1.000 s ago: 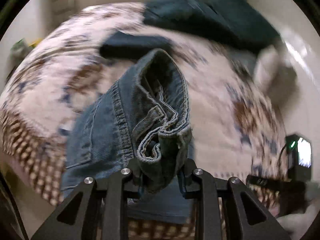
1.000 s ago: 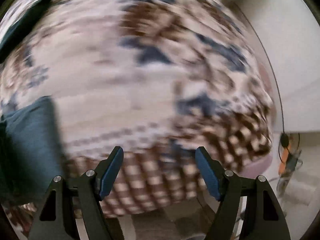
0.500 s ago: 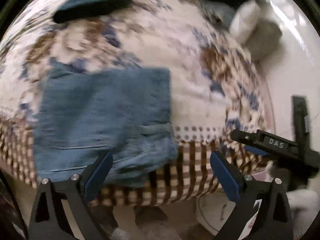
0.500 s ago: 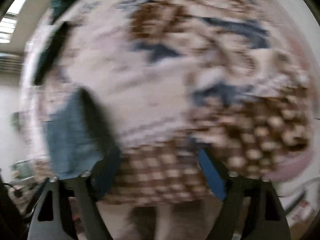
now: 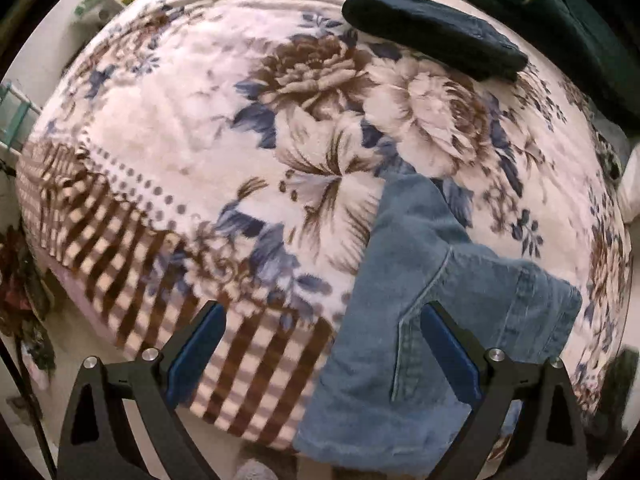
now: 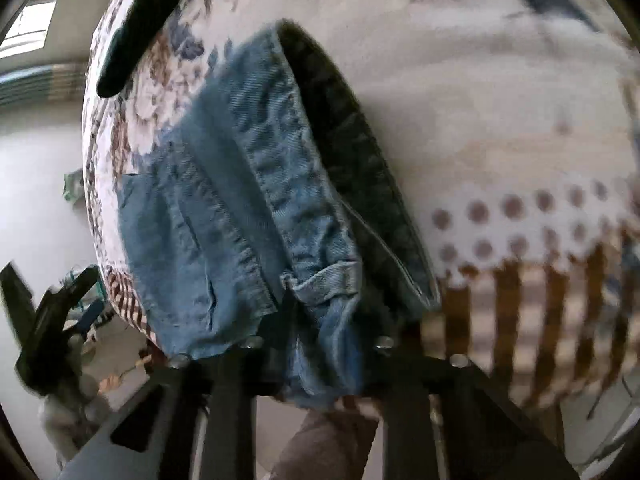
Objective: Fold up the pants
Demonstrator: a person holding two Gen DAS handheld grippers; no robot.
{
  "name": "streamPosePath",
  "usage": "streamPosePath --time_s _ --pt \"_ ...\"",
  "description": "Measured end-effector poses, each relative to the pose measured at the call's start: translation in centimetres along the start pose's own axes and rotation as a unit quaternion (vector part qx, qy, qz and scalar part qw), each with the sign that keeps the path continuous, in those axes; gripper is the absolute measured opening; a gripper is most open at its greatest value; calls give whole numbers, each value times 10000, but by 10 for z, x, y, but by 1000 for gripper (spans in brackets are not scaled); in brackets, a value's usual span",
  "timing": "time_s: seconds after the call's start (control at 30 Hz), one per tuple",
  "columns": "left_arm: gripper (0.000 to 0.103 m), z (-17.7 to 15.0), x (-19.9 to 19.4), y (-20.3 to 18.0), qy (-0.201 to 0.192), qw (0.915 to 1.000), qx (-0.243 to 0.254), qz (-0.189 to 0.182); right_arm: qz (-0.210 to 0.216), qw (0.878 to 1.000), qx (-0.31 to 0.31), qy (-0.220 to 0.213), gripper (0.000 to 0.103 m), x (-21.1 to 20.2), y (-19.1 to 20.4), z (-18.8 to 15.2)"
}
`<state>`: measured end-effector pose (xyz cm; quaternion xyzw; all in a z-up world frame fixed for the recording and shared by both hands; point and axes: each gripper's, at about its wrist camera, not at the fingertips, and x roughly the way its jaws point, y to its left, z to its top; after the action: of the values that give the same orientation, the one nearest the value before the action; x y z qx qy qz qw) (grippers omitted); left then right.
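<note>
The blue denim pants [image 5: 420,312] lie folded on the floral blanket [image 5: 200,128] near the bed's front edge. My left gripper [image 5: 320,354] hangs wide open above that edge with nothing gripped; its right finger [image 5: 448,354] overlaps the denim's left side. In the right wrist view the pants [image 6: 248,184] fill the middle, a stitched hem running toward me. The jaws of my right gripper [image 6: 320,346] are closing, and a bunched corner of the denim is pinched between them. The left gripper [image 6: 48,320] shows blurred at the lower left there.
A folded dark garment [image 5: 432,36] lies at the far side of the bed, with a dark green heap [image 5: 552,8] behind it. The blanket's brown checked border [image 5: 248,368] hangs over the bed edge above a pale floor. Clutter stands at the left wall.
My left gripper has let go of the denim, opened wide and moved left; the pants now lie flat. My right gripper swung over to the pants and closed on their near corner.
</note>
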<state>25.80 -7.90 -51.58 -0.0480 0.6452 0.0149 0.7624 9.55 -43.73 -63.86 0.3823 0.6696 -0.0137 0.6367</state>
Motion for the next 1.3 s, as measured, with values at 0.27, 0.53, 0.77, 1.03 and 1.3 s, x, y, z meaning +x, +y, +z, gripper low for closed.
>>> streamPosePath --time_s 0.27,0.53,0.77,1.03,1.3 --pt "99 43 32 -31 247 9972 397 -590 -269 9991 263 -184 13 -59 6 -44" --pt "30 76 102 -33 837 9841 109 -1560 -774 9919 977 252 21 0 -32 -29" --pt "34 95 117 0 1202 9635 -668 -2297 -614 9921 1042 340 43 2 -25 -22" --pt "81 82 90 -21 1140 9686 109 -2207 -31 9956 668 -663 78 -36 -6 17" --pt "24 79 113 -37 906 9781 499 -1805 -173 9959 385 -799 21 -6 10 90"
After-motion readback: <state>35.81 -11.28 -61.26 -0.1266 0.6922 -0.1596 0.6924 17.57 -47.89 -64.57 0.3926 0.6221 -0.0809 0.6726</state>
